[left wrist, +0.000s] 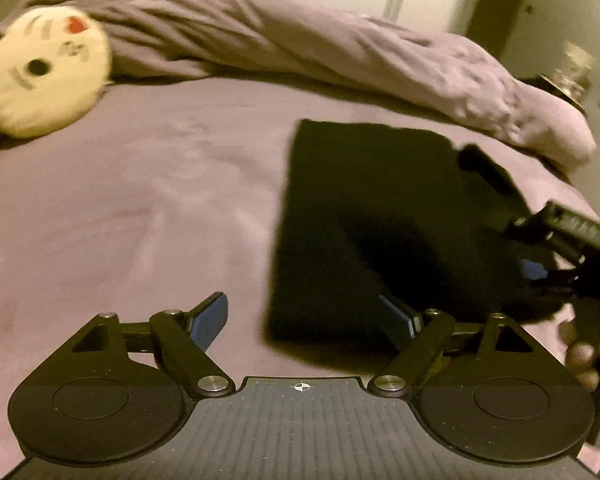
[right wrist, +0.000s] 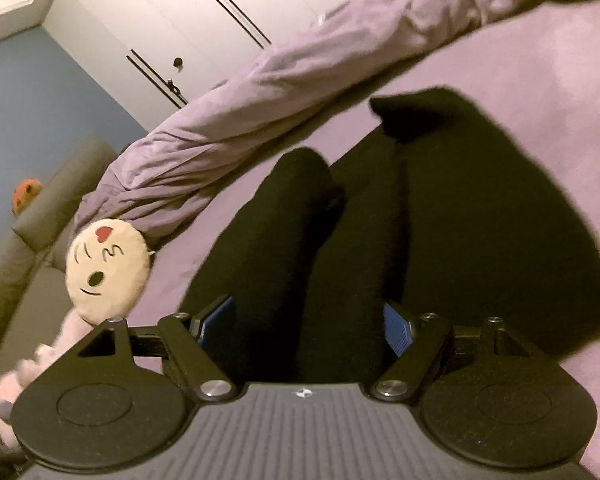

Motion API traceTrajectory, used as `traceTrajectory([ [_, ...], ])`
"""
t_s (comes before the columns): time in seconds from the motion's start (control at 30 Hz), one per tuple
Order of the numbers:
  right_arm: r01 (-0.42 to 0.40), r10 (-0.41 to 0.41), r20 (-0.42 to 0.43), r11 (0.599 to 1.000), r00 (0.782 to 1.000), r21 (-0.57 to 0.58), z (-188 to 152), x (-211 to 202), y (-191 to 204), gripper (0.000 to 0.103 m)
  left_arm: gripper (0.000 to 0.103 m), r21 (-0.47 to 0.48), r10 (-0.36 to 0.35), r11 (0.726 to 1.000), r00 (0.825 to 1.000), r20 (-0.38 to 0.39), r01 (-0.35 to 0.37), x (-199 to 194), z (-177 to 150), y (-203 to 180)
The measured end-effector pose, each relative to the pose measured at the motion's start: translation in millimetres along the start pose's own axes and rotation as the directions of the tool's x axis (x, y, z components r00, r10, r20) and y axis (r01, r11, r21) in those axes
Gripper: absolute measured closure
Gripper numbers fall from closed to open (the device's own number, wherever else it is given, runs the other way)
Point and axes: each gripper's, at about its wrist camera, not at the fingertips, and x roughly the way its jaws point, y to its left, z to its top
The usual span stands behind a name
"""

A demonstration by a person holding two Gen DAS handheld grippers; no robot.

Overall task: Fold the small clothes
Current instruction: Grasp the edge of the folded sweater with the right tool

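Observation:
A black garment [left wrist: 380, 208] lies folded on the purple bed sheet [left wrist: 140, 220]. My left gripper [left wrist: 308, 316] is open wide; the garment's near left corner lies between its blue-padded fingers [left wrist: 214, 320], closer to the right one, and the pads do not press on it. In the right wrist view the same garment [right wrist: 480, 220] fills the space under and between the fingers of my right gripper [right wrist: 306, 322], which stands open over the cloth. That right gripper [left wrist: 556, 240] also shows at the right edge of the left wrist view, with a hand [left wrist: 588, 356] below it.
A round cream plush with a drawn face [left wrist: 44, 72] [right wrist: 108, 268] rests at the sheet's far left. A bunched purple duvet [left wrist: 300, 44] [right wrist: 300, 80] runs along the far side of the bed. White wardrobe doors [right wrist: 180, 20] stand behind it.

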Motion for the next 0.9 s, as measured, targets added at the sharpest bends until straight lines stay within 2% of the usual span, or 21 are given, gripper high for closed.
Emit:
traceTrajectory([
  [0.07,-0.025,0.025,-0.016,0.999,1.000,0.020,3,12,7,0.023,0.015,-0.034,0.021,0.999,1.000,-0.021,-0.021,5,-3,13],
  [0.17,-0.030,0.029,-0.029,0.999,0.999,-0.027,10,34,22,0.025,0.015,-0.075,0.036,0.996,0.997,-0.072,-0.041,16,-9,24],
  [0.23,-0.017,0.014,-0.044,0.998,0.999,-0.066,14,47,31,0.037,0.015,-0.086,0.044,0.995,0.995,-0.086,-0.052,18,-13,28],
  [0.3,0.016,-0.022,-0.053,0.993,0.998,-0.119,18,59,37,0.067,0.015,-0.089,0.060,0.994,0.994,-0.096,-0.069,20,-15,31],
  [0.43,0.044,-0.055,-0.090,0.991,0.994,-0.124,24,70,35,0.064,0.015,-0.100,0.076,0.991,0.991,-0.110,-0.087,23,-17,35],
  [0.5,0.031,-0.043,-0.110,0.994,0.993,-0.104,25,74,35,0.056,0.015,-0.103,0.080,0.990,0.990,-0.115,-0.092,23,-18,36],
  [0.57,0.028,-0.038,-0.115,0.996,0.993,-0.089,26,75,35,0.052,0.015,-0.102,0.082,0.990,0.989,-0.121,-0.094,25,-20,36],
  [0.67,-0.005,0.002,-0.124,1.000,0.992,-0.031,30,77,34,0.037,0.015,-0.104,0.082,0.990,0.988,-0.129,-0.095,26,-20,34],
  [0.73,0.006,-0.014,-0.126,0.998,0.992,-0.063,29,79,39,0.036,0.015,-0.101,0.081,0.990,0.988,-0.133,-0.095,28,-20,33],
  [0.77,0.023,-0.035,-0.123,0.994,0.992,-0.104,26,80,42,0.045,0.014,-0.099,0.082,0.990,0.987,-0.137,-0.096,29,-20,33],
  [0.8,0.053,-0.072,-0.112,0.985,0.991,-0.165,23,81,48,0.068,0.014,-0.098,0.084,0.990,0.987,-0.139,-0.098,29,-21,32],
  [0.83,0.074,-0.098,-0.098,0.972,0.990,-0.221,21,81,53,0.075,0.014,-0.098,0.085,0.990,0.986,-0.141,-0.099,29,-22,32],
  [0.9,0.071,-0.094,-0.061,0.952,0.994,-0.299,19,73,64,0.081,0.014,-0.099,0.083,0.990,0.986,-0.143,-0.098,28,-23,31],
])
